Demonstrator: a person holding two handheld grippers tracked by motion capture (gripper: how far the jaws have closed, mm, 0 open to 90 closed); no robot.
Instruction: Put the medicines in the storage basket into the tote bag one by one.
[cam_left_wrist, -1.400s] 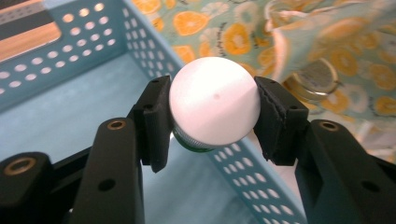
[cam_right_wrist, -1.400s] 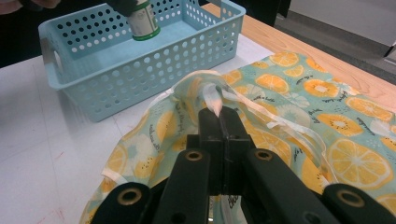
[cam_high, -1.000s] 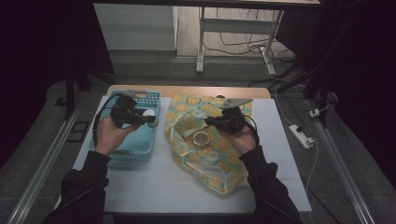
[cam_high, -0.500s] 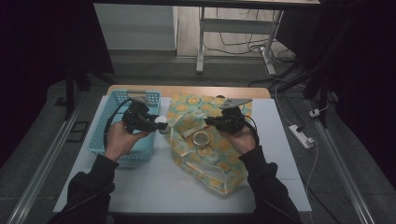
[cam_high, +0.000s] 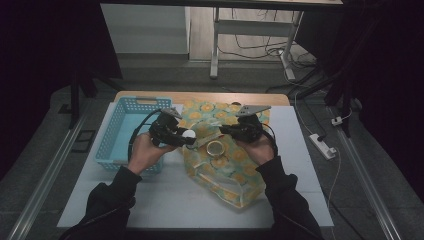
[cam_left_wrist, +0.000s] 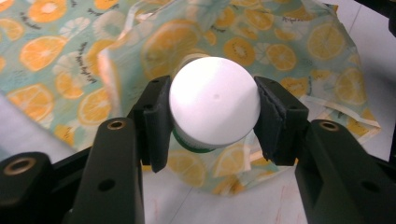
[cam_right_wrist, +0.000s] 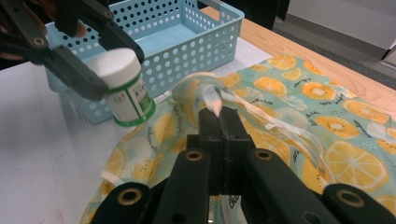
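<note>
1. Bottle (cam_left_wrist: 214, 108) status: the white-capped one with the green label is out of the blue basket (cam_high: 118, 131) and up in the air, clamped in the left hand-held gripper (cam_high: 186, 138). The jaws sit about halfway closed, pads squeezing both sides just under the cap. In the right gripper view it hangs roughly upright, just past the basket's corner.

2. Where it is now: from the high view, right over the near-left edge of the fruit-print bag (cam_high: 231, 165), at about 3 o'clock from the basket and 9 o'clock from the bag's opening.

3. Right hand-held gripper (cam_right_wrist: 218, 114): fully pinched shut on the bag's rim and white strap, lifting that edge so the mouth stays open. A round item (cam_high: 216, 148) already sits in the opening; can't tell what it is.

4. Done, I'd say: picking from the basket and most of the carry.

5. Left to do, my guess: last bit over the mouth, lower the bottle in, let go. The basket looks empty from above, though its near wall hides a bit of the floor.

6. Worktop (cam_high: 170, 200) around the bag is bare.
</note>
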